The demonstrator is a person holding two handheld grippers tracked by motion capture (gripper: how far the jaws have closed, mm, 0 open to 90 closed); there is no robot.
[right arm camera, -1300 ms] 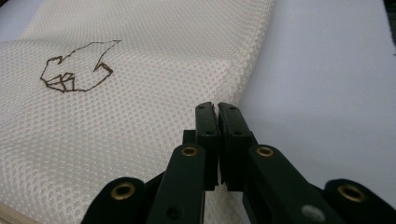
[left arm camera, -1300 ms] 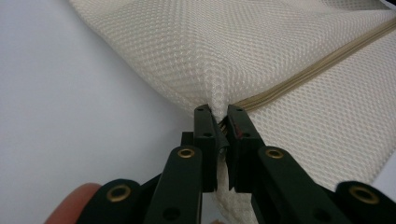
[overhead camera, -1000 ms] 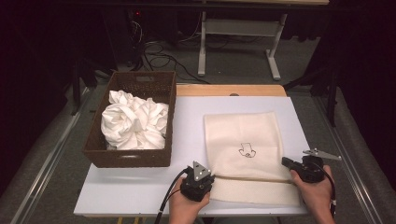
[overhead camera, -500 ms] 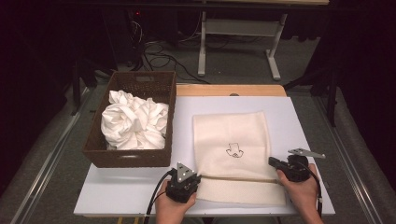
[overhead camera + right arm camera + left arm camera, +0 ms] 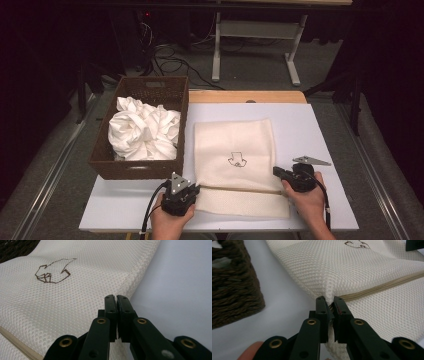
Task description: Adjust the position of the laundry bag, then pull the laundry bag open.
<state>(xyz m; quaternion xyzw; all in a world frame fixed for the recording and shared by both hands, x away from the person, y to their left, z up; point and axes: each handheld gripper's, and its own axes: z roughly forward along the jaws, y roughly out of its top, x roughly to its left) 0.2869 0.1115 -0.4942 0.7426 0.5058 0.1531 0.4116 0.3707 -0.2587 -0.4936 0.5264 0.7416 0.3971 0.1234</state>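
A cream mesh bag (image 5: 232, 145) with a small dark logo (image 5: 237, 160) lies flat on the white table (image 5: 320, 130); a tan zipper (image 5: 240, 189) runs across its near end. My left gripper (image 5: 197, 189) is shut on the bag's left edge at the zipper; in the left gripper view its jaws (image 5: 329, 302) pinch a raised fold of mesh (image 5: 362, 270). At the bag's right edge my right gripper (image 5: 276, 171) is also shut. Its own view shows the jaws (image 5: 116, 298) together on the hem of the bag (image 5: 75, 297), beside the logo (image 5: 53, 271).
A dark woven basket (image 5: 140, 170) holding bunched white cloth (image 5: 142, 132) stands directly left of the bag, near my left gripper. A wooden strip (image 5: 250, 96) borders the table's far edge. Bare table lies right of the bag.
Both hands have slid left with the bag held between them. The bag's left edge now lies close beside the basket.
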